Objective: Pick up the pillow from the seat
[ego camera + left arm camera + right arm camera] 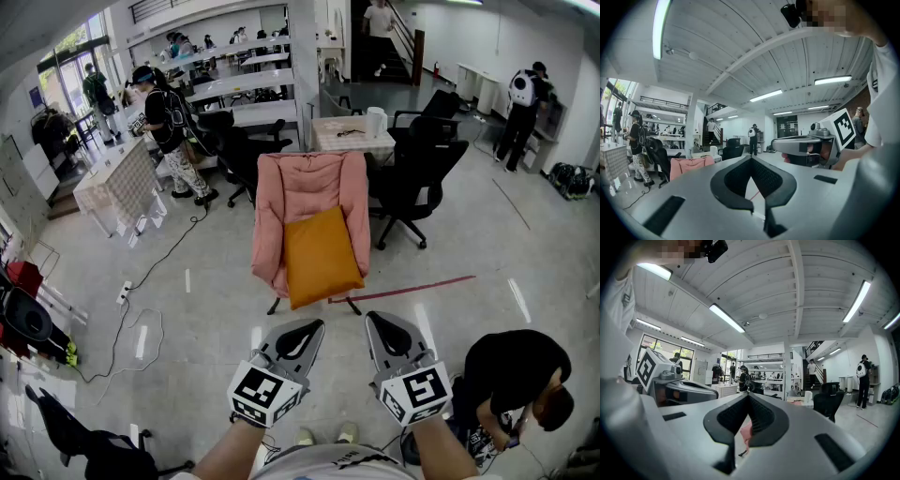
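state: left hand-held gripper (305, 333) and right hand-held gripper (382, 328) both clenched, empty, well short of the pink chair (309, 187) | target: orange pillow (321, 255) on the chair seat, leaning on its backrest | risk: arriving with jaws unopened shoves pillow off seat; shallow pinch probably catches cover only, slips

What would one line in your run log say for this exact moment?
phase: before pickup | orange pillow: on pink chair seat | left gripper: shut, empty | right gripper: shut, empty | both: short of chair
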Motion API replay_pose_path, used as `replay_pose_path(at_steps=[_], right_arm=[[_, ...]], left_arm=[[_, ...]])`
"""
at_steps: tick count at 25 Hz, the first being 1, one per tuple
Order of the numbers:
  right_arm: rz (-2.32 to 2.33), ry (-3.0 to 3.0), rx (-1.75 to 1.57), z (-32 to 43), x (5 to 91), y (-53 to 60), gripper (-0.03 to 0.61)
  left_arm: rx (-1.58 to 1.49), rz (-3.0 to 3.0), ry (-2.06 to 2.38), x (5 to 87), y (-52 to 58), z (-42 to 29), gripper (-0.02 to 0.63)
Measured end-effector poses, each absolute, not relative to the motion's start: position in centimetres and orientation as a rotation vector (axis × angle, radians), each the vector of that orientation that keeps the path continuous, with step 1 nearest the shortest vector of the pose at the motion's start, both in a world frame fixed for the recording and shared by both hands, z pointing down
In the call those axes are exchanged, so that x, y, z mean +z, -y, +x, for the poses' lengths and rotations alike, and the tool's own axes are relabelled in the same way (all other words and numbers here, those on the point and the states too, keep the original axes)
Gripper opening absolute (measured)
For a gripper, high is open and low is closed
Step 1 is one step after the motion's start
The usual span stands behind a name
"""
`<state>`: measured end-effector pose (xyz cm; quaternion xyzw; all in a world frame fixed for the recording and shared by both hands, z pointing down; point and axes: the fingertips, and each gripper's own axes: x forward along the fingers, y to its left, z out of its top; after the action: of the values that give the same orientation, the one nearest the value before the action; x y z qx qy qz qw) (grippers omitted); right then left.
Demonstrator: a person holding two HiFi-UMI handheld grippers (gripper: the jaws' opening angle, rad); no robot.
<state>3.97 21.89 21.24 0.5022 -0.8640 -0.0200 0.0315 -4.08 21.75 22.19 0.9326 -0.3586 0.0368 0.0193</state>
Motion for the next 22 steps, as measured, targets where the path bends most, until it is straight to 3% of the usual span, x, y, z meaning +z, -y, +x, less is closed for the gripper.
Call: replay_pose_path(at_steps=[22], right_arm=[[1.521,2.756,0.004,8.4,21.6,-20.8,0.014]], left_arm=[[0.190,2.859,1.152,23.7,-20.2,0.1,0.009]])
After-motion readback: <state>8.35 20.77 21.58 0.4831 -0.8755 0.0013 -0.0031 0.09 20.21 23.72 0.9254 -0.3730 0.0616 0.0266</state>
